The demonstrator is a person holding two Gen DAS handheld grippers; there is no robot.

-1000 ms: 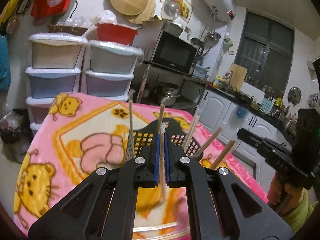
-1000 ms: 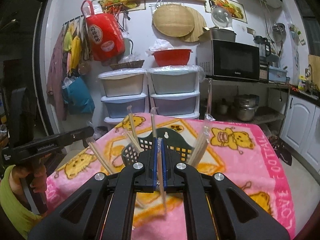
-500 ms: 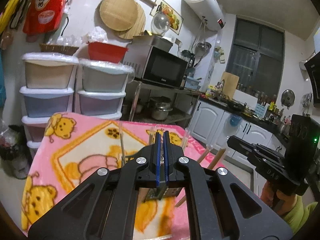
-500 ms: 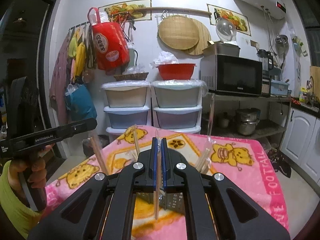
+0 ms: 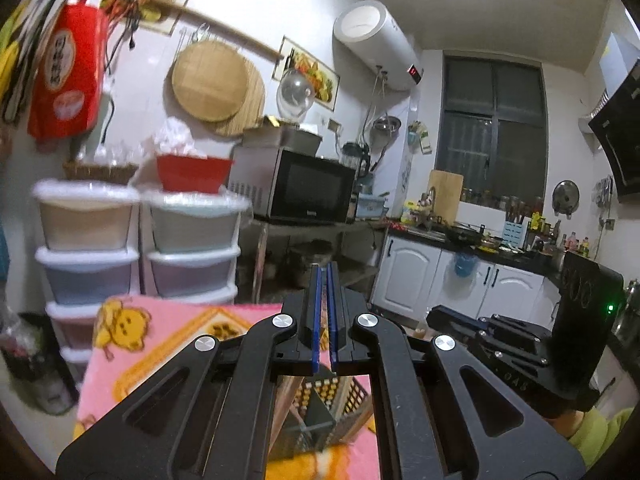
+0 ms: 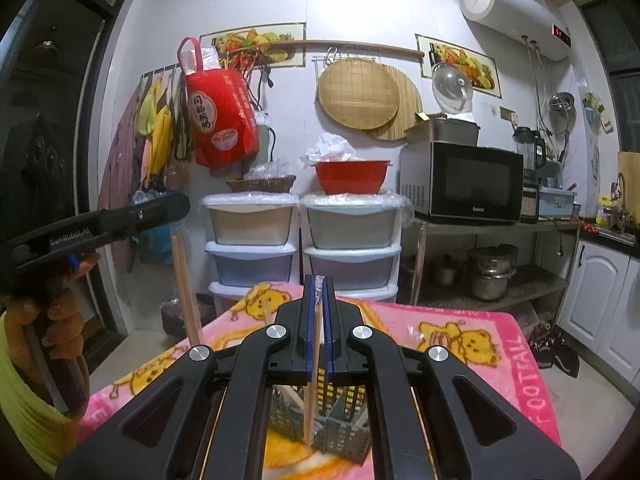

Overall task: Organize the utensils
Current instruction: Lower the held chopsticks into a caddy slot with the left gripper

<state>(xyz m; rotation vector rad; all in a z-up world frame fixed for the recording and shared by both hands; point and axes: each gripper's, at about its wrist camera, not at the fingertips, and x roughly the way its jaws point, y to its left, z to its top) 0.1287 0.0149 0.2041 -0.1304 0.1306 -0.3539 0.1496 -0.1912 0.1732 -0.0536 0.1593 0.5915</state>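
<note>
Left wrist view: my left tongs [image 5: 324, 312] stand pressed together, blue pads nearly meeting. Nothing shows between the pads from this side. Below and behind them the dark slotted utensil basket [image 5: 320, 408] sits on the pink bear blanket [image 5: 160, 344] that covers the bench. My right tongs [image 5: 472, 320] are to the right, level with mine.

Right wrist view: my right tongs [image 6: 319, 320] are pinching a wrapped pair of chopsticks [image 6: 312, 392] upright, the plastic wrap tip showing above the pads and the wooden end hanging over the basket [image 6: 340, 432]. I judge the upright hold is meant to let the sticks drop straight into a compartment. More sticks lean inside the basket. At far left, the left tongs [image 6: 120, 220] carry a second wrapped pair [image 6: 186, 288] hanging below the jaws, so that grip is in fact pinching too. Both pairs hang clear of the basket rim; which compartment each belongs to I cannot tell.
</note>
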